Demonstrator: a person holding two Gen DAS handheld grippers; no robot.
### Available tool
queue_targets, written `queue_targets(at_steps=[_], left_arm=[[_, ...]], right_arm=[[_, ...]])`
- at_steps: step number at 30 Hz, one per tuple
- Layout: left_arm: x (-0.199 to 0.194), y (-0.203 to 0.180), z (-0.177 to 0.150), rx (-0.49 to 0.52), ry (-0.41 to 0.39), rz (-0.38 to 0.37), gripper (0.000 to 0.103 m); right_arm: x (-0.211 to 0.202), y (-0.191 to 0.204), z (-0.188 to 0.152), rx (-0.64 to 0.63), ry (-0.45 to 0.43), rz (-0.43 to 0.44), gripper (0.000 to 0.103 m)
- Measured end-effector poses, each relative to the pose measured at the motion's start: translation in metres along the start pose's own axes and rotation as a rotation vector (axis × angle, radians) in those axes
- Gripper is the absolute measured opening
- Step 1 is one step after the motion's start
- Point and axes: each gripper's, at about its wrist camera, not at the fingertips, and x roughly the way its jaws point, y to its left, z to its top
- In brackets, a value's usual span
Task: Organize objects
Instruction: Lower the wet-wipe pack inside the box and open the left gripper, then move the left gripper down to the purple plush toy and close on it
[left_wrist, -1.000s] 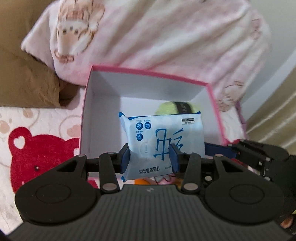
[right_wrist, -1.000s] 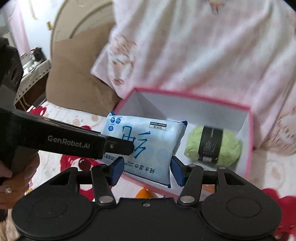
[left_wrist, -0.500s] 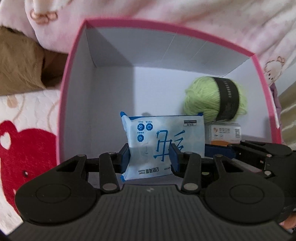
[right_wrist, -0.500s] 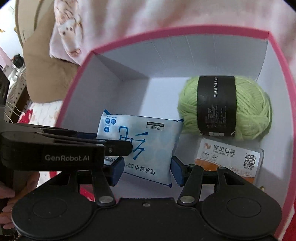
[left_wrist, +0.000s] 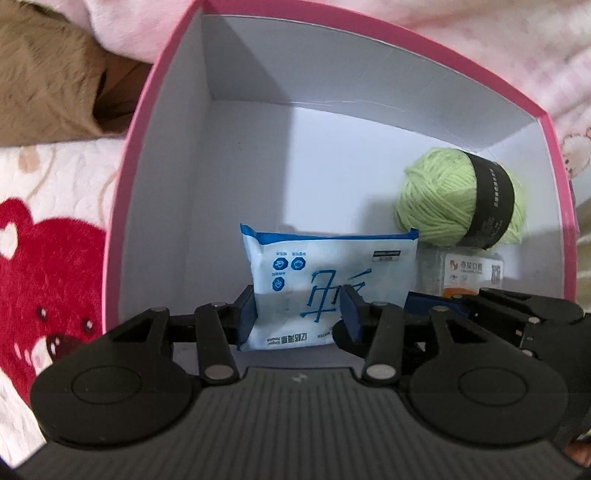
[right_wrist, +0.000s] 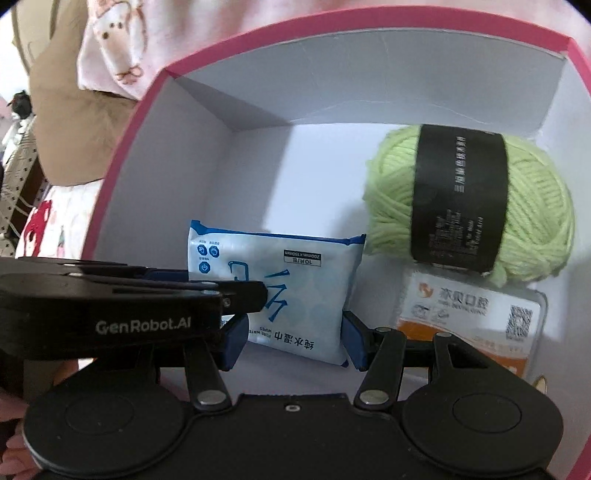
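left gripper (left_wrist: 299, 314): we see its jaws around the left part of the wipes pack (left_wrist: 328, 284); they have just been opening a little, pack between them. The left pad touches the pack's edge and the right pad lies on its printed face, but we can't tell if they really pinch.
wipes pack: blue and white, inside the pink box (left_wrist: 122, 206), low near the floor at the near wall, left of centre. Its long axis runs left to right across both sets of jaws; it stands more or less on edge, printed face toward us.
right gripper (right_wrist: 291, 343): its jaws are spread to about the pack's width, one pad at each side of the pack's lower end (right_wrist: 280, 291). The right pad looks touching, the left is partly hidden behind the other gripper; we read it as a pinch.
nearer hand: both are at the pack, left gripper crossing in front of the right one.
yarn ball (right_wrist: 469, 206): green, right back of the box, just beside the pack.
card packet (right_wrist: 469, 314): flat in front of the yarn, right of the pack.
next move, our guess: let go so the pack drops flat into the free left side.
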Motion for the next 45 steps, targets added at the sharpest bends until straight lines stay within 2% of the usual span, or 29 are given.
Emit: queue_targets(at_steps=[4, 8, 13, 15, 18, 19, 22, 29, 37, 45], left_arm=[[0.003, -0.004, -0.001, -0.008, 0.011, 0.027, 0.046], [0.010, -0.001, -0.001, -0.029, 0.025, -0.023, 0.047], [-0.002, -0.002, -0.013, 0.006, -0.069, -0.036, 0.055], [-0.013, -0.007, -0.019, 0.031, -0.111, -0.042, 0.060], [-0.035, -0.015, -0.026, 0.080, -0.168, -0.034, 0.062], [-0.043, -0.018, -0.029, 0.091, -0.183, -0.036, 0.063], [-0.071, -0.028, -0.039, 0.129, -0.215, -0.045, 0.065], [-0.140, -0.046, -0.062, 0.266, -0.267, -0.025, 0.068], [-0.175, -0.070, -0.110, 0.330, -0.265, -0.099, 0.071], [-0.157, -0.096, -0.152, 0.404, -0.213, -0.138, 0.073]], right_arm=[[0.006, 0.002, 0.002, -0.002, 0.030, -0.002, 0.060], [0.001, 0.011, -0.004, -0.051, 0.006, -0.075, 0.061], [-0.026, 0.020, -0.017, -0.086, -0.080, -0.077, 0.065], [-0.043, 0.026, -0.021, -0.118, -0.139, -0.076, 0.065], [-0.075, 0.032, -0.033, -0.154, -0.200, -0.035, 0.066], [-0.089, 0.023, -0.029, -0.166, -0.214, -0.026, 0.066], [-0.120, 0.027, -0.041, -0.209, -0.253, -0.022, 0.066], [-0.184, 0.026, -0.083, -0.289, -0.321, -0.019, 0.068], [-0.232, 0.030, -0.138, -0.351, -0.361, -0.037, 0.072], [-0.232, 0.008, -0.190, -0.349, -0.336, -0.052, 0.073]])
